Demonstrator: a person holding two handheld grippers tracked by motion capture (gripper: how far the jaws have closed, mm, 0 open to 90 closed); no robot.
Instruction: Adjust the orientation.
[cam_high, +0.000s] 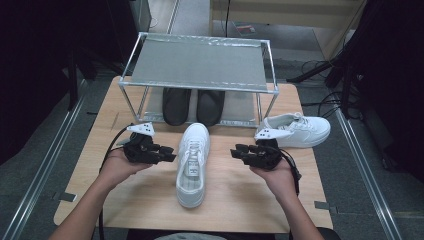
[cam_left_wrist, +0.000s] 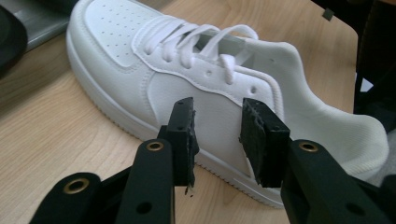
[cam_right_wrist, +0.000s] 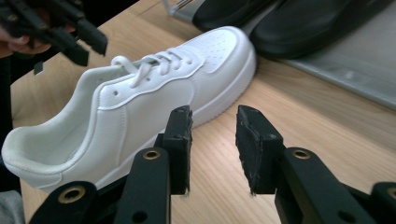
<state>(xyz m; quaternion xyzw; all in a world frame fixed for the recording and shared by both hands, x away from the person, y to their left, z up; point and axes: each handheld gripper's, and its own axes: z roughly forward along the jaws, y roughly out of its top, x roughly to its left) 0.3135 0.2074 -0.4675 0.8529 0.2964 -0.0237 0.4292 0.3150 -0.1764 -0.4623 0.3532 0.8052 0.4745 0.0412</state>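
Note:
A white sneaker (cam_high: 192, 165) lies in the middle of the wooden table (cam_high: 235, 197), toe toward the rack. My left gripper (cam_high: 169, 154) hovers just left of the white sneaker (cam_left_wrist: 187, 70), jaws apart with nothing between them, pointed at its side. My right gripper (cam_high: 237, 151) sits to the right of the white sneaker (cam_right_wrist: 140, 98), jaws also apart and empty. In the right gripper view the left gripper (cam_right_wrist: 91, 44) shows beyond the shoe. A second white sneaker (cam_high: 298, 131) rests at the right, by the rack's leg.
A metal two-level rack (cam_high: 200, 62) stands at the back of the table. A pair of black shoes (cam_high: 193, 106) sits on its lower shelf. The top shelf is bare. Dark floor and rails flank the table.

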